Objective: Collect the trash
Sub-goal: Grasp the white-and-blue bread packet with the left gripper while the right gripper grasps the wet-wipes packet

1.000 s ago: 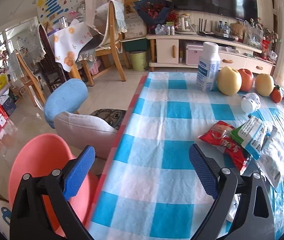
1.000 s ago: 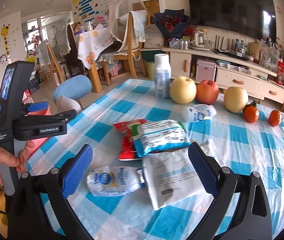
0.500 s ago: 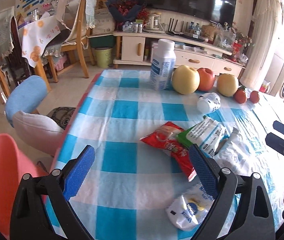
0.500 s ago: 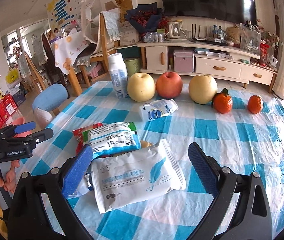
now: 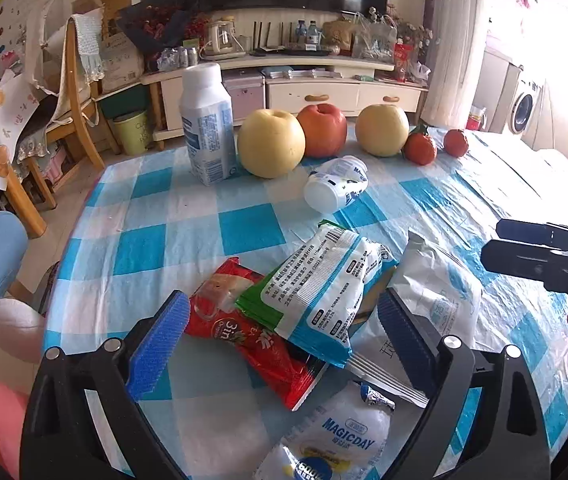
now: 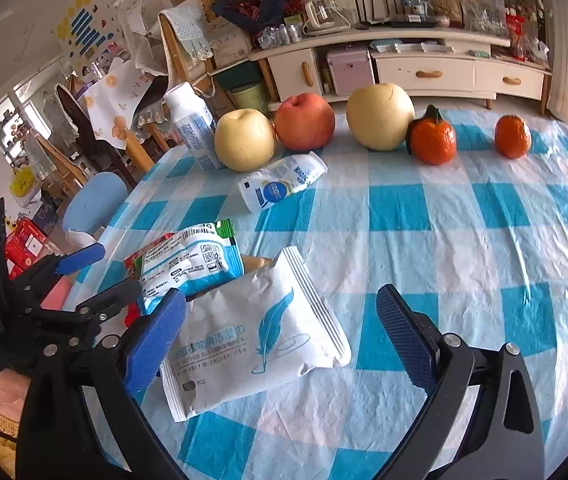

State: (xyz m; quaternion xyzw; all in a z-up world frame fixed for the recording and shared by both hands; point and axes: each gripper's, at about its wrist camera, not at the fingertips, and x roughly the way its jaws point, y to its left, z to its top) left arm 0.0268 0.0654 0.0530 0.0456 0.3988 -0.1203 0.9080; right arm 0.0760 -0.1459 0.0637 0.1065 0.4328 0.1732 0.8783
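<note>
Wrappers (image 5: 315,296) lay heaped on checked tablecloth (image 5: 244,228); my left gripper (image 5: 280,340) and right gripper (image 6: 280,336) both gaped wide, empty, above them.

The table's checked cover (image 6: 403,208) looks like thin plastic sheet, crinkled and faintly glossy. The white wipes pack (image 6: 256,336) near the middle is matt, papery-looking film with a ribbed seal. The blue-and-white packet (image 5: 323,292) and the red wrapper (image 5: 260,344) under it are shiny plastic film. Far left, the upright white bottle (image 5: 207,124) looks like smooth plastic. The 3 large fruits (image 6: 303,122) have smooth skins; the 2 oranges (image 6: 432,140) look dimpled. Both grippers carry ridged blue pads (image 6: 403,336) on matt black plastic with metal screws. The far cabinet (image 6: 423,74) looks like painted wood.
</note>
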